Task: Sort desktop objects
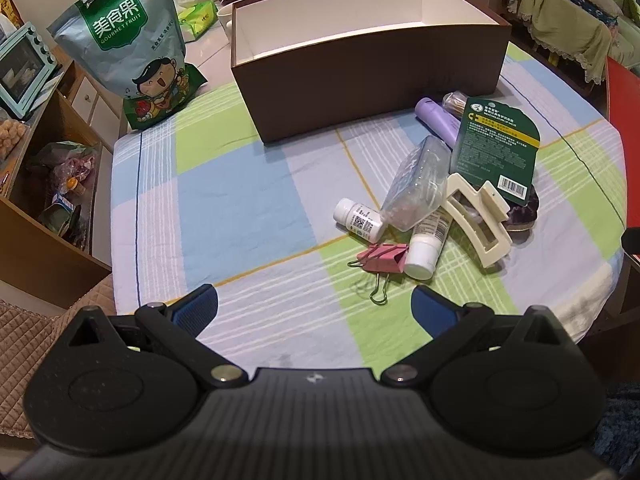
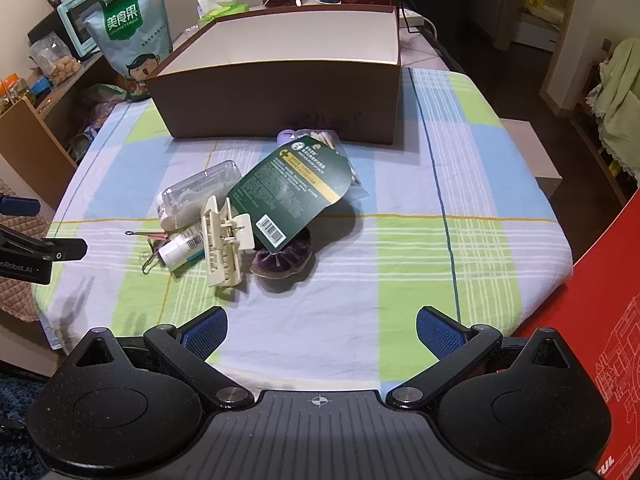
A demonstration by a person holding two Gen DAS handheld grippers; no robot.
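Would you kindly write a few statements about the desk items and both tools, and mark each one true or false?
1. The brown box holds the small items. False: the inside that shows is bare; the items lie on the cloth in front of it.
2. The left tool is open and holds nothing. True.
3. The pink binder clip lies beside the white-capped tube. True.
4. The green card package lies flat on the cloth, apart from everything. False: it rests tilted over the purple scrunchie and other items.
5. The right tool grips the cream hair claw. False: it is open and empty, short of the pile.
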